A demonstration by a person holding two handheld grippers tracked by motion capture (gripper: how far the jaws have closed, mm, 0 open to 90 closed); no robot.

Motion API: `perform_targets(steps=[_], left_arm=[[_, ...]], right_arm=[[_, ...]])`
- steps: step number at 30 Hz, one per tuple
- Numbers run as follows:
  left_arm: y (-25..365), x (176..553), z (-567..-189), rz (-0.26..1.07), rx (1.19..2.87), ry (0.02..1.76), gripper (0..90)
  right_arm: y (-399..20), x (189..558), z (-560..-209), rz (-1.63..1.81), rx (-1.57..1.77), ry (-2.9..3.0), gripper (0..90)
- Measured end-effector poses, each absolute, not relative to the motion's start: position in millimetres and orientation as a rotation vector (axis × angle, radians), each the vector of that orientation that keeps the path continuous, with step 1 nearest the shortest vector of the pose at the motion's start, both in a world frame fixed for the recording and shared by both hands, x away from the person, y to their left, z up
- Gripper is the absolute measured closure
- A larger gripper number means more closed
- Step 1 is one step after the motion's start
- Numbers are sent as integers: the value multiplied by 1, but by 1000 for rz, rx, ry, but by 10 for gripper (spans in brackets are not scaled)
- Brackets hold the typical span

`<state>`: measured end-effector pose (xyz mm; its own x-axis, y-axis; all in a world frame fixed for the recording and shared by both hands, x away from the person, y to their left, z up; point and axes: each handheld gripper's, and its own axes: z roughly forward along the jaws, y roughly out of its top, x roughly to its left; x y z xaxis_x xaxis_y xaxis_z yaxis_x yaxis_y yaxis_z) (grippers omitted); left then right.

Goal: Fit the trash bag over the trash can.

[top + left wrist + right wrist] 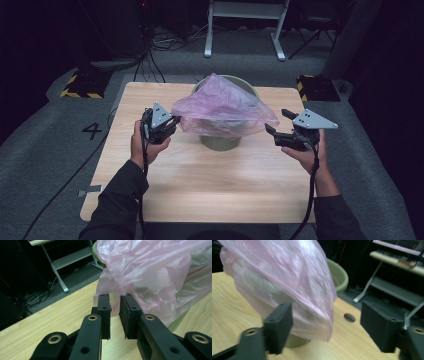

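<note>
A thin pink plastic bag (225, 112) is draped over a round green bin (220, 142) at the middle of the wooden table (215, 190). My left gripper (176, 121) is at the bag's left edge. In the left gripper view its jaws (115, 297) stand a narrow gap apart, with the bag's (150, 272) hem just at their tips and not pinched. My right gripper (276, 120) is at the bag's right edge, wide open. In the right gripper view (325, 307) the bag's (287, 277) hanging edge lies loose between the jaws, and the bin's rim (339, 275) shows behind.
A white-legged stand (245, 10) is on the floor beyond the table. Yellow-and-black striped bases (80, 87) (315, 87) flank the far corners, and cables run at the left. The table has a small round hole (349, 317) near the bin.
</note>
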<state>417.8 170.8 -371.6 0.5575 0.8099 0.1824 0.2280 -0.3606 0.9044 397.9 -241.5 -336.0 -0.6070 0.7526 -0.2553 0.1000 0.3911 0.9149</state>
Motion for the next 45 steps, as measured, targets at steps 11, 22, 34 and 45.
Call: perform_targets(steps=[11,22,34,45], left_arm=[[191,430,-359,741,1753,912,281],[189,452,-334,770,1776,854,310],[180,497,-344,721,1818,904,749],[150,526,-370,670,1948,902,899]], right_arm=[[-213,402,-329,1098,563,2015,497],[-220,429,-321,1106,650,1992,873],[-219,474,-315,1134,846,2020,900],[-218,516,-345,1127,1011,2087,900]])
